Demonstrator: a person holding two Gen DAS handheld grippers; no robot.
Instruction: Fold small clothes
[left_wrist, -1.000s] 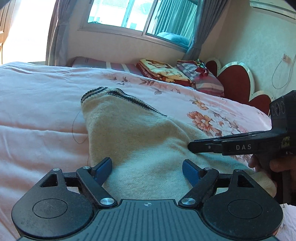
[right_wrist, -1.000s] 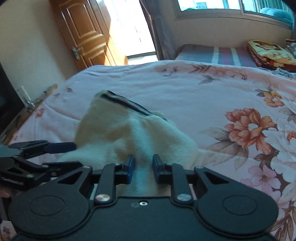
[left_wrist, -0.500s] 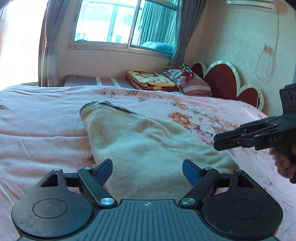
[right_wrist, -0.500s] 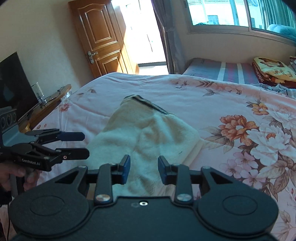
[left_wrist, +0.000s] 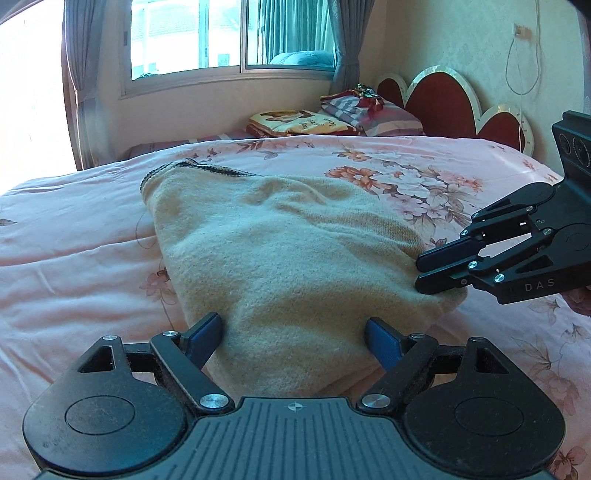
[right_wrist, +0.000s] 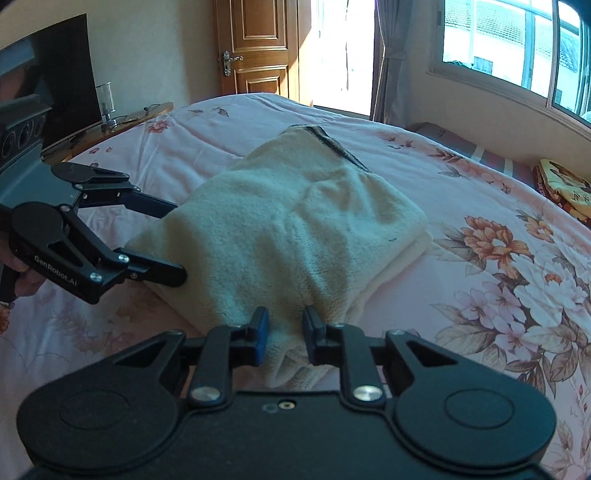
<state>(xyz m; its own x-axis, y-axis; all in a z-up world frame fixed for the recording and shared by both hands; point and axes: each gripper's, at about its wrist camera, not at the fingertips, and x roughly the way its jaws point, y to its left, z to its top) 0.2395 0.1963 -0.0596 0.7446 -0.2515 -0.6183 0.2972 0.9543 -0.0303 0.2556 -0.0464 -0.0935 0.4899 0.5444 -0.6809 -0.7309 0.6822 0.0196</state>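
A cream knitted garment (left_wrist: 288, 251) with a dark striped hem lies folded on the pink floral bedspread (left_wrist: 74, 258); it also shows in the right wrist view (right_wrist: 295, 221). My left gripper (left_wrist: 293, 334) is open wide, its blue pads straddling the garment's near end. In the right wrist view the left gripper (right_wrist: 173, 242) sits at the garment's left edge. My right gripper (right_wrist: 283, 338) has its jaws narrowly apart around a fold at the garment's near corner. In the left wrist view the right gripper (left_wrist: 424, 273) touches the garment's right corner.
Folded blankets and pillows (left_wrist: 332, 118) lie at the head of the bed by a red heart-shaped headboard (left_wrist: 443, 99). A window (left_wrist: 221, 37) is behind. A wooden door (right_wrist: 258, 48), a dark screen (right_wrist: 48, 81) and a side table (right_wrist: 122, 122) stand beyond the bed.
Both grippers swung around the garment to new sides. The right gripper came down onto the garment's corner and narrowed its jaws. The left gripper stayed open wide.
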